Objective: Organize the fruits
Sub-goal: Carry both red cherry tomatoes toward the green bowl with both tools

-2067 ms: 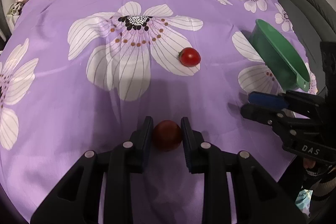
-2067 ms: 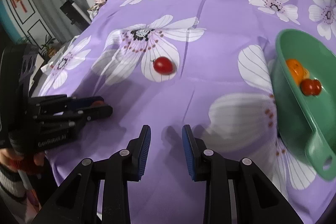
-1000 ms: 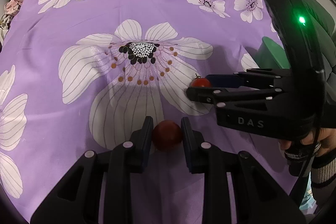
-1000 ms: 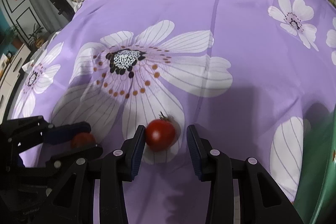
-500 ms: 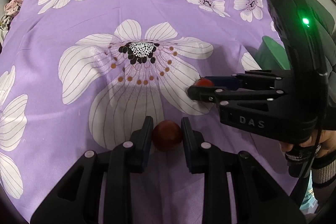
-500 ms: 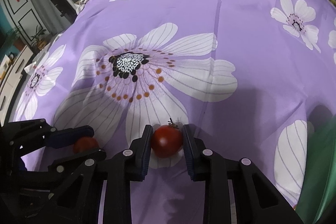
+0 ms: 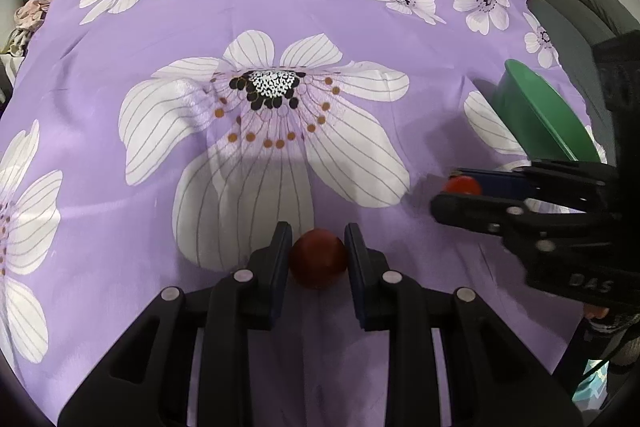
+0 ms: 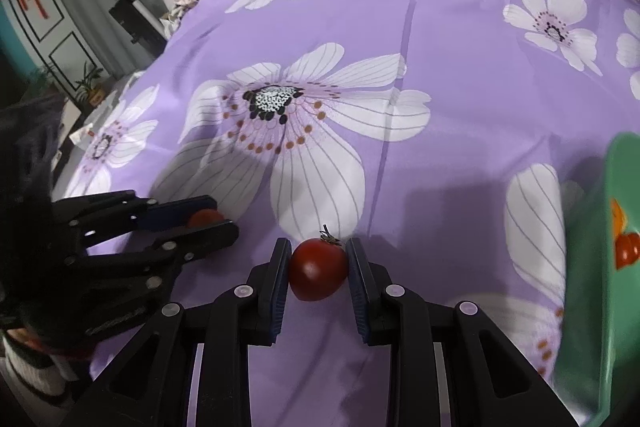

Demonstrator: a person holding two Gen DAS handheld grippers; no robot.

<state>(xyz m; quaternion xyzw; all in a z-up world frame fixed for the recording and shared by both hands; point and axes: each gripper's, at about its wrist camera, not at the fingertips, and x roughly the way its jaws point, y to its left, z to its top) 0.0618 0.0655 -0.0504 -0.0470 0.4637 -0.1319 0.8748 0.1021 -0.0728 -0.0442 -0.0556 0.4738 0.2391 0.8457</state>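
Observation:
My left gripper (image 7: 318, 247) is shut on a dark red tomato (image 7: 318, 259) and holds it over the purple flowered cloth (image 7: 200, 27). My right gripper (image 8: 319, 259) is shut on a second red tomato (image 8: 318, 269) with a small stem. In the left wrist view that tomato (image 7: 464, 185) shows between the right gripper's fingers (image 7: 480, 211), lifted and close to the green bowl (image 7: 540, 119). In the right wrist view the left gripper (image 8: 212, 217) holds its tomato (image 8: 204, 217) at left. The green bowl (image 8: 588, 267) at right holds an orange fruit (image 8: 618, 213) and a red tomato (image 8: 626, 251).
A grey sofa (image 7: 580, 15) lies beyond the cloth's right edge. A lamp stand and white roll (image 8: 132, 7) stand behind the table's left side. Crumpled fabric (image 7: 24, 19) lies at the far left edge.
My right gripper closed on the second tomato, lifted it off the big flower and carried it right toward the green bowl. My left gripper kept its tomato and barely moved.

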